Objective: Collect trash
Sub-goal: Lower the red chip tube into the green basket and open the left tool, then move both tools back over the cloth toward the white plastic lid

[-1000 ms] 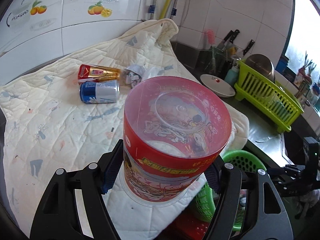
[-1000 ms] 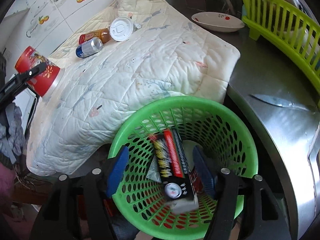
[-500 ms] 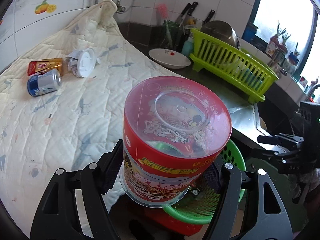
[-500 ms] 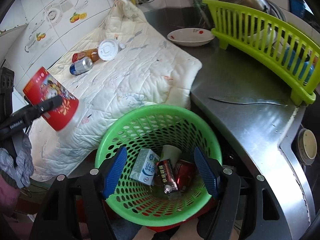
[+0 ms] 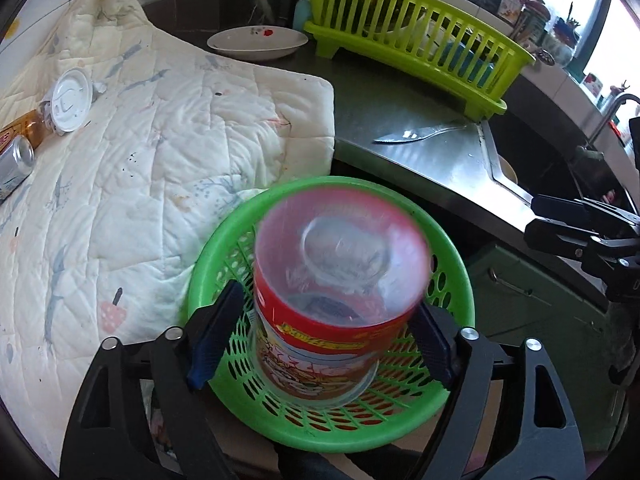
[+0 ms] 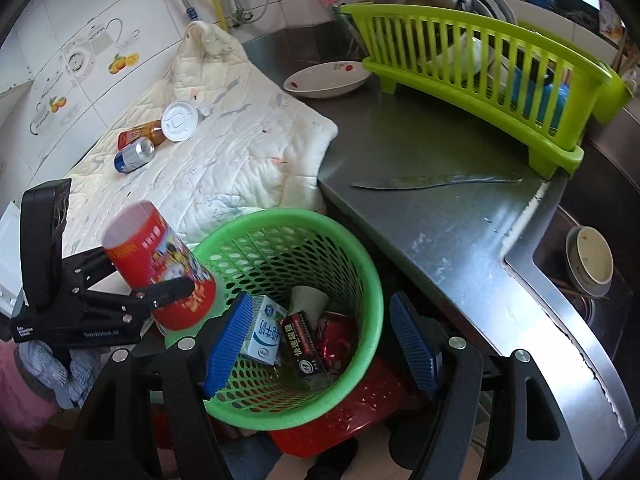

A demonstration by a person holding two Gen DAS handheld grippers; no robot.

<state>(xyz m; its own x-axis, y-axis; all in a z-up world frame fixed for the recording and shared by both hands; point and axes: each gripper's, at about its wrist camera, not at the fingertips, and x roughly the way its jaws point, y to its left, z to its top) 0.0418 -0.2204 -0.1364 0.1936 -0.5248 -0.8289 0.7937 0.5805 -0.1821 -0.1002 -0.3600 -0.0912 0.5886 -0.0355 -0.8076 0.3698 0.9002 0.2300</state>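
Observation:
A red printed noodle cup (image 5: 340, 280), upside down and blurred, sits between the opening jaws of my left gripper (image 5: 324, 340), right above the green mesh basket (image 5: 224, 240). Its blue pads stand slightly off the cup's sides. From the right wrist view the cup (image 6: 160, 256) tilts over the basket's left rim (image 6: 360, 264). My right gripper (image 6: 320, 344) is open in front of the basket, gripping nothing. Inside lie a milk carton (image 6: 266, 332), a black box (image 6: 304, 344) and a red wrapper (image 6: 340, 340). A blue can (image 6: 134, 156), a brown bottle (image 6: 140, 134) and a white lid (image 6: 180, 120) lie on the quilt (image 6: 240, 152).
A knife (image 6: 436, 182) lies on the steel counter, with a plate (image 6: 326, 78) and a green dish rack (image 6: 480, 68) behind it. A sink with a bowl (image 6: 590, 266) is at the right. A red plastic piece (image 6: 360, 412) sits under the basket.
My left gripper carried the cup from above the quilt to over the basket, and its jaws have widened off the cup. My right gripper drew back and up from the basket.

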